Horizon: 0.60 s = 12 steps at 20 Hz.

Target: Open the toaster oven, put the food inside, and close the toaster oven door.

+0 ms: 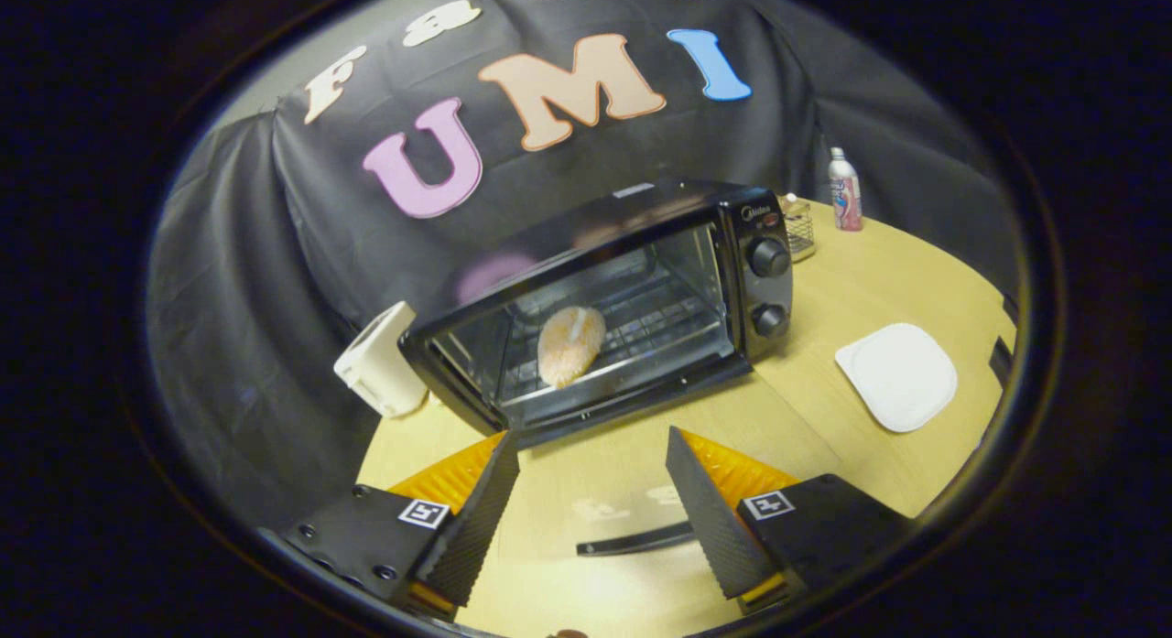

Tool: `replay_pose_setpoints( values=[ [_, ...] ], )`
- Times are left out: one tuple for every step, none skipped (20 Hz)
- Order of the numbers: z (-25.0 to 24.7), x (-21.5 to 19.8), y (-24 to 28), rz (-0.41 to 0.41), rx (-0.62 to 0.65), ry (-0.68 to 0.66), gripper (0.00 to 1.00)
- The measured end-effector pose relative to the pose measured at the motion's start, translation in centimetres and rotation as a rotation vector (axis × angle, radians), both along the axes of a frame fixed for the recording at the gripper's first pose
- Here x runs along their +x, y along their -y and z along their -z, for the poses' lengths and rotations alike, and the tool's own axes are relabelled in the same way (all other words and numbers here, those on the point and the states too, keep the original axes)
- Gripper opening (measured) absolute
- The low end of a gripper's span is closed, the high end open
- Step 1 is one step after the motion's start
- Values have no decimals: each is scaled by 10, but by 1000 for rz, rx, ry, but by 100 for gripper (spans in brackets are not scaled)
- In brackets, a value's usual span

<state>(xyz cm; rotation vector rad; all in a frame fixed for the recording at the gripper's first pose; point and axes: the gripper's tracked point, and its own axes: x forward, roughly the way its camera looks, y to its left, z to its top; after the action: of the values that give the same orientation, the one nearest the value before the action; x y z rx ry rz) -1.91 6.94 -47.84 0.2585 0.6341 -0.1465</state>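
Gaping claw (592, 455) before Midea-branded toaster oven (613, 299), food (570, 345) inside.

Food (570, 345) in open toaster oven (604, 304)

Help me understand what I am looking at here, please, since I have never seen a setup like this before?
This is a single fisheye picture from a camera that rides on a hand-held two-finger gripper, which a person carries to do a kitchen chore. The two dark wedges with orange backs at the bottom are its fingers; they stand apart and hold nothing. Beyond them, on a round wooden table, sits a black toaster oven with its glass door folded down flat between the fingers. A round piece of food already lies on the rack inside. Right of the oven lies a white plate; behind it stand a small wire basket and a bottle. A white box-like object stands left of the oven.
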Motion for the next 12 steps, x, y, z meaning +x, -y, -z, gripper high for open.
replay_pose_setpoints(
  values=[
    [6,-11,6,-2,-45,-27,100],
    [11,-23,14,3,-92,-50,100],
    [17,-33,19,6,-125,-73,100],
    [22,-43,23,5,-143,-93,100],
    [28,-51,26,4,-159,-111,100],
    [34,-58,30,-1,-174,-133,100],
    [42,-63,32,-9,-189,-155,100],
    [49,-68,33,-20,-204,-177,100],
    [57,-72,34,-33,-221,-202,100],
    [64,-75,36,-45,-242,-226,100],
    [72,-77,38,-58,-266,-251,100],
    [79,-79,39,-73,-284,-277,100]
  ],
)
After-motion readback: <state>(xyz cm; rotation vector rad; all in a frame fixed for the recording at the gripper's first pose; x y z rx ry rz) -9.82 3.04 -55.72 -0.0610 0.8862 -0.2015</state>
